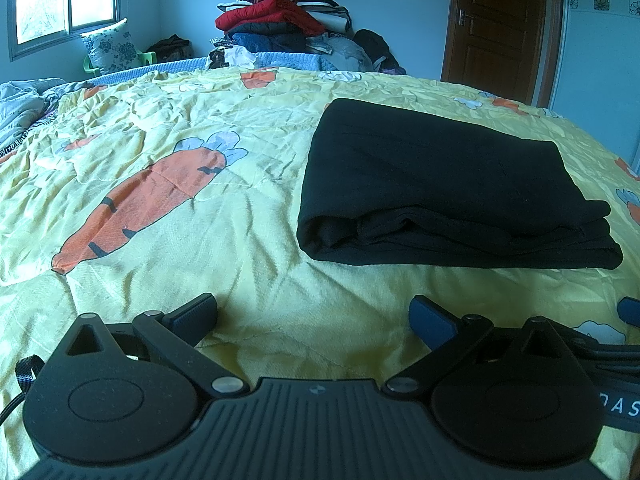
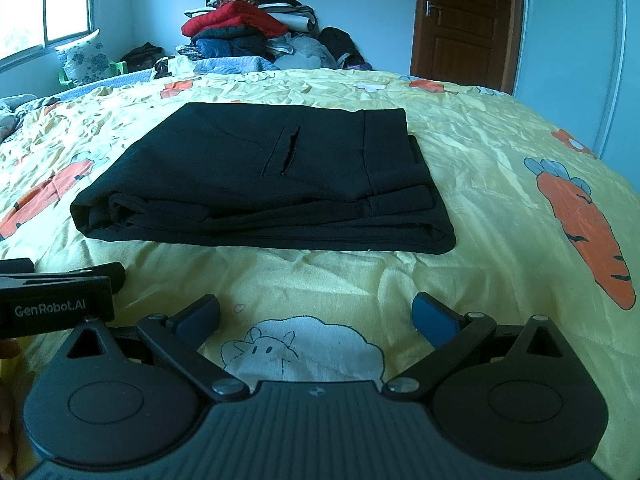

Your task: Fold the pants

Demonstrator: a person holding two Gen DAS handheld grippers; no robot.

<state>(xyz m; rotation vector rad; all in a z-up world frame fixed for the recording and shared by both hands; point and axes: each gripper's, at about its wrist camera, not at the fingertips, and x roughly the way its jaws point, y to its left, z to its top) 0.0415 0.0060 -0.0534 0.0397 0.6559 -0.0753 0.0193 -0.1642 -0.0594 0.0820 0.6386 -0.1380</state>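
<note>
Black pants [image 2: 256,184] lying as compact layered rectangle on carrot-print quilt [image 2: 480,208], pocket slit facing up; fold looking essentially complete (edges slightly uneven). Left gripper [image 1: 314,318] and right gripper [image 2: 316,318] both spread, holding nothing, sitting near pants, not touching

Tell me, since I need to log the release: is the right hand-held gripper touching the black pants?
Apart. The right wrist view shows the right hand-held gripper open, with a strip of yellow bedspread between its fingertips and the folded black pants.
</note>
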